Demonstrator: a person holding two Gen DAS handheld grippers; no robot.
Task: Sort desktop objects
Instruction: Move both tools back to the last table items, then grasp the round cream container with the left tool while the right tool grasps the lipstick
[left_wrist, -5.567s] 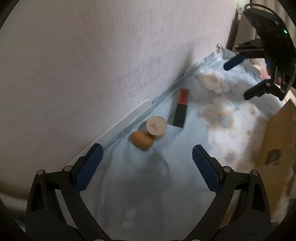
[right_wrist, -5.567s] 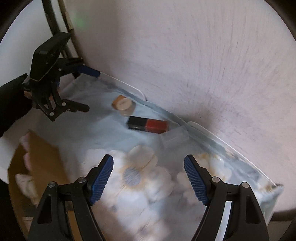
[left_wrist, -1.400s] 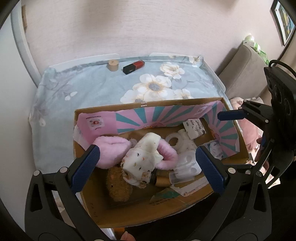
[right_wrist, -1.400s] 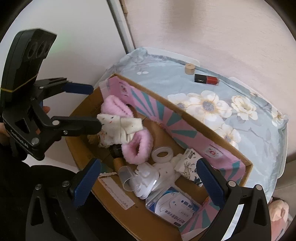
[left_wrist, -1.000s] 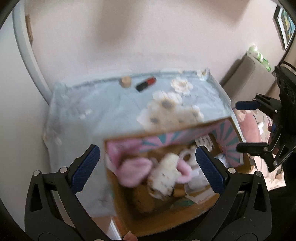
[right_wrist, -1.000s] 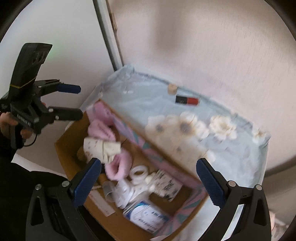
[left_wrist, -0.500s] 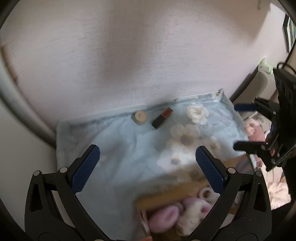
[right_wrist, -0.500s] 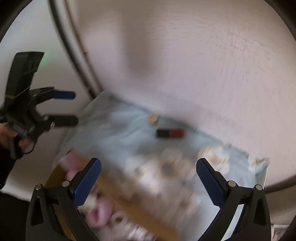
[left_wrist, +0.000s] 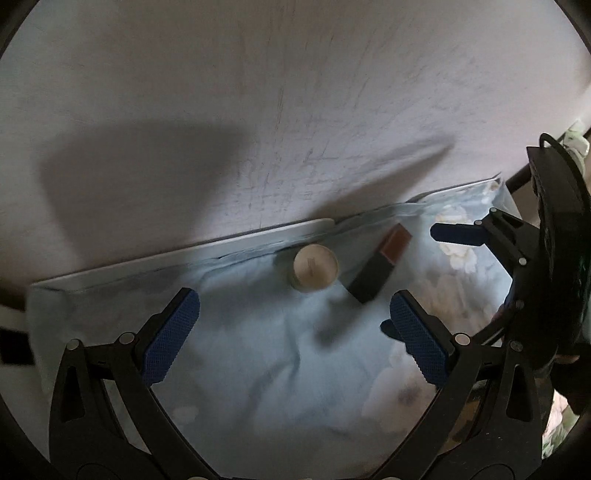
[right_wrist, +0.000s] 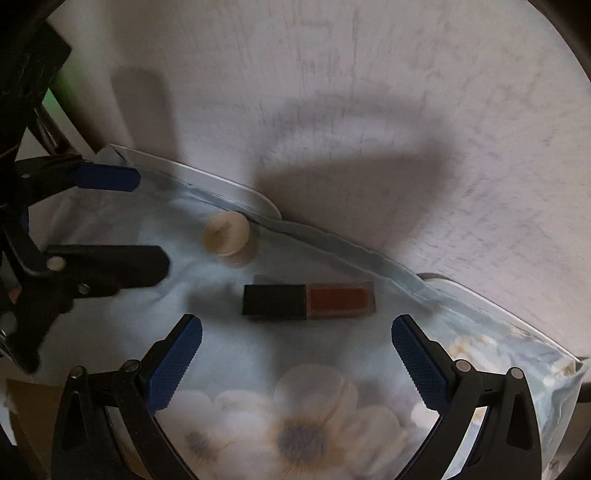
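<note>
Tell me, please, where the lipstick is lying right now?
The lipstick lies on the floral cloth near the wall, just right of the small round jar.

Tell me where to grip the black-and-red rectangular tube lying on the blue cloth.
Grip the black-and-red rectangular tube across its long flat sides near the middle, coming from above with the open right gripper. It lies flat, lengthwise across that gripper's gap, so turn the fingers to span its narrow width.

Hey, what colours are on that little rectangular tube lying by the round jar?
The rectangular tube has a black cap and a reddish-brown body, clearest in the right wrist view.
</note>
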